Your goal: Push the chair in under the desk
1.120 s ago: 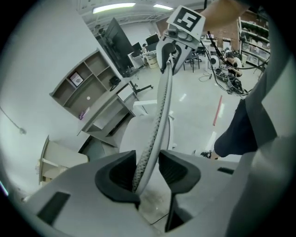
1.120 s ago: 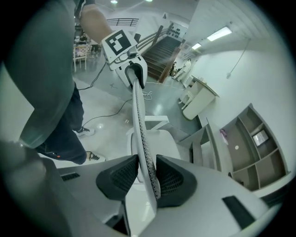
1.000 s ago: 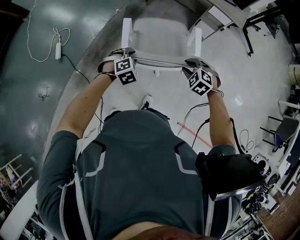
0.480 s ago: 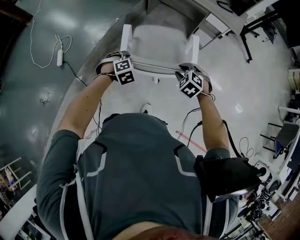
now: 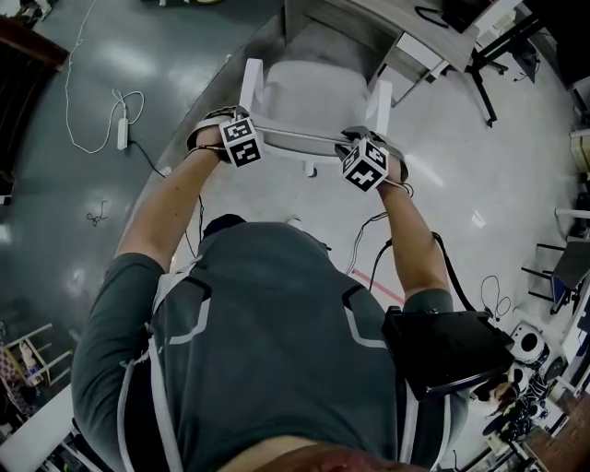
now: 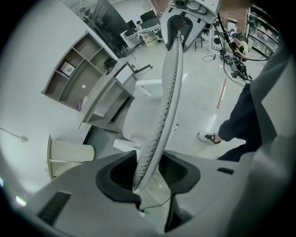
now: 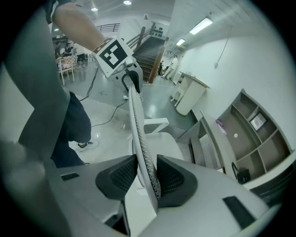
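A white chair (image 5: 313, 88) stands in front of me, its seat partly under the grey desk (image 5: 387, 23). Its thin mesh backrest (image 5: 309, 138) runs across the head view between my hands. My left gripper (image 5: 245, 124) is shut on the backrest's left end, and my right gripper (image 5: 369, 147) is shut on its right end. In the left gripper view the backrest edge (image 6: 164, 102) rises from between the dark pads (image 6: 118, 173) of the left gripper (image 6: 148, 173). The right gripper view shows the same edge (image 7: 138, 125) pinched in the right gripper (image 7: 147, 173).
A power strip (image 5: 122, 134) with a white cable lies on the dark floor at left. Black table legs (image 5: 489, 64) stand at upper right, and cables (image 5: 489, 286) lie on the pale floor at right. A cubby shelf (image 6: 74, 69) sits by the desk, with a white bin (image 6: 69, 155) beside it.
The chair and both grippers have moved up the picture toward the desk. My body has followed, and the shoe seen below the chair is now hidden.
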A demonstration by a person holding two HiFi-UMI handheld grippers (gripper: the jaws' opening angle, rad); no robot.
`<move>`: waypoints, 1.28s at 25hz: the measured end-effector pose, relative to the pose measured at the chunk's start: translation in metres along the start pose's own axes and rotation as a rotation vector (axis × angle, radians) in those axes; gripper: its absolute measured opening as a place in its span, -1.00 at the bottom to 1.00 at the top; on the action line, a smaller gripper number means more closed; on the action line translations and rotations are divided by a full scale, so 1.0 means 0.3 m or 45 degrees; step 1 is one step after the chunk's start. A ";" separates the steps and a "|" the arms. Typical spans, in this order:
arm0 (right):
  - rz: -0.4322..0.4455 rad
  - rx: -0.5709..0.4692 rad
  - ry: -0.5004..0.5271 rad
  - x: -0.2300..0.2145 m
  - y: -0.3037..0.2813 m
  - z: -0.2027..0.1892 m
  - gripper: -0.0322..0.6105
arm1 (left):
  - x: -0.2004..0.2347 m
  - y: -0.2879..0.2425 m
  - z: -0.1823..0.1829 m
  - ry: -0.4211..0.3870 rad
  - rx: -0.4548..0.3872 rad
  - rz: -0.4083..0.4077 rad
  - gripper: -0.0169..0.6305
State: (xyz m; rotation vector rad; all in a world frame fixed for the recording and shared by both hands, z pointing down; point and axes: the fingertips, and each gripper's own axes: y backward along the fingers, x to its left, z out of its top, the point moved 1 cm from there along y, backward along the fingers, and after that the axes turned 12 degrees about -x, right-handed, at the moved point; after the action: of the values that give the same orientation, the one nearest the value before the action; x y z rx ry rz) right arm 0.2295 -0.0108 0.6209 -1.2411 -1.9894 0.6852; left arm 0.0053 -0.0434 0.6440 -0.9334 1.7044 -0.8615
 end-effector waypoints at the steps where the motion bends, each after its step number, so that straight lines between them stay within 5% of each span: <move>1: 0.003 -0.001 0.006 -0.005 -0.004 0.000 -0.46 | 0.000 -0.002 -0.002 0.007 0.007 -0.011 -0.48; 12: -0.055 0.003 -0.052 -0.088 -0.114 0.077 -0.46 | 0.179 -0.081 -0.070 -0.013 0.099 -0.065 -0.47; 32: -0.155 0.115 -0.253 -0.439 -0.403 0.244 -0.45 | 0.687 -0.303 -0.147 -0.175 -0.074 -0.076 -0.47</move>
State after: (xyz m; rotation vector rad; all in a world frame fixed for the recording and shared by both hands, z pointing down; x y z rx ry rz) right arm 0.1471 -0.1854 0.6274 -1.0233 -2.1494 0.8559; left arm -0.0672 -0.2613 0.6508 -1.0628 1.5976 -0.7724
